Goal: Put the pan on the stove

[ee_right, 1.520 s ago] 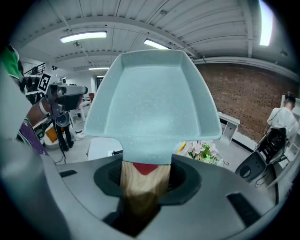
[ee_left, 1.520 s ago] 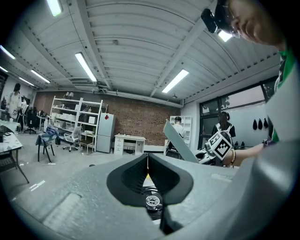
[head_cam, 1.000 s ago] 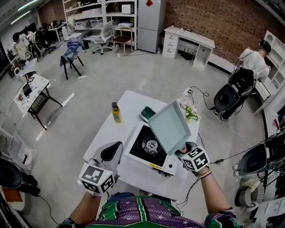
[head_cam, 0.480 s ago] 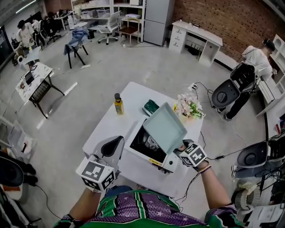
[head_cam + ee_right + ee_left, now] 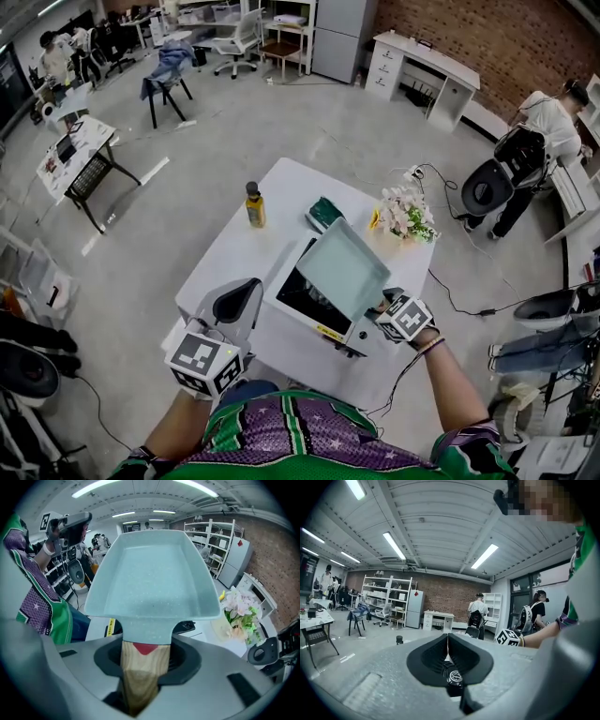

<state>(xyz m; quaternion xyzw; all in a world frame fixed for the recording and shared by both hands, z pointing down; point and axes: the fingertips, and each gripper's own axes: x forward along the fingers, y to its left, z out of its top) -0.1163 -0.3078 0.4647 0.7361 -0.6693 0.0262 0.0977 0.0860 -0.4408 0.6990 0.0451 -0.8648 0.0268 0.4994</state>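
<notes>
A pale green square pan (image 5: 343,268) with a wooden handle hangs tilted over the stove (image 5: 300,298), a white unit with a black top on the white table (image 5: 232,251). My right gripper (image 5: 384,305) is shut on the handle (image 5: 139,667), and the pan (image 5: 152,571) fills the right gripper view. The pan hides the burner. My left gripper (image 5: 236,300) hovers at the table's near left edge, away from the stove, jaws shut and empty (image 5: 448,640).
A yellow bottle (image 5: 253,204), a green cloth (image 5: 325,213) and a bunch of flowers (image 5: 405,210) stand at the table's far side. A cable (image 5: 448,298) trails off the right edge. Chairs, desks and people are spread around the room.
The pan has swung left and lower over the stove, now covering the burner that showed before. The left gripper has stayed near the table's front left.
</notes>
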